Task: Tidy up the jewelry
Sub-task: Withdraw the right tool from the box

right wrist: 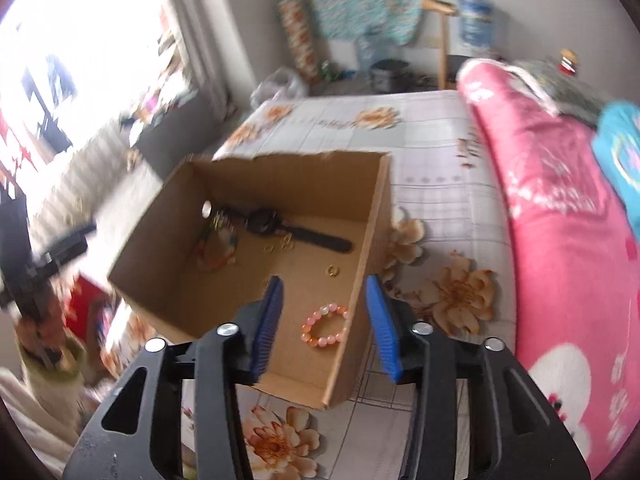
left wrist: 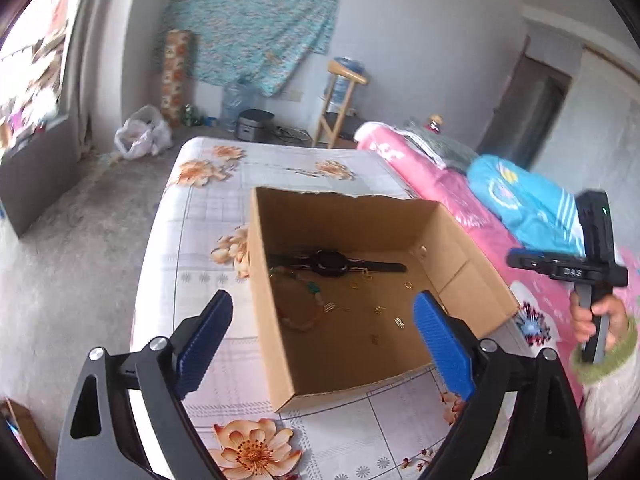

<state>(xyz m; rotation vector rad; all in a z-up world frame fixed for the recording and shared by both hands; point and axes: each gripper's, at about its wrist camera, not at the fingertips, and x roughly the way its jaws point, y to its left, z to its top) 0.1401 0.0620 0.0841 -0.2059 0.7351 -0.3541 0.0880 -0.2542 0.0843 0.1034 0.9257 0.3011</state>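
An open cardboard box [left wrist: 344,220] stands on the floral bed sheet. On its floor lie a black wristwatch [left wrist: 332,263], a string of beads [left wrist: 298,312] and several small gold rings and clips. My left gripper [left wrist: 323,300] hovers above the box's near side, open wide and holding nothing. In the right wrist view, my right gripper [right wrist: 325,284] is open over the near right corner of the box [right wrist: 280,176]. A pink bead bracelet [right wrist: 326,326] lies on the box floor below its fingers, untouched. The watch [right wrist: 280,226] and a gold ring [right wrist: 332,270] lie farther in.
The box sits on a bed [left wrist: 280,168] with a pink quilt [left wrist: 440,192] and a blue cloth [left wrist: 520,200] along the right side. A hand [left wrist: 596,320] grips the other gripper's handle at the right. Concrete floor, a plastic bag [left wrist: 140,136] and a wooden stool [left wrist: 340,100] lie beyond.
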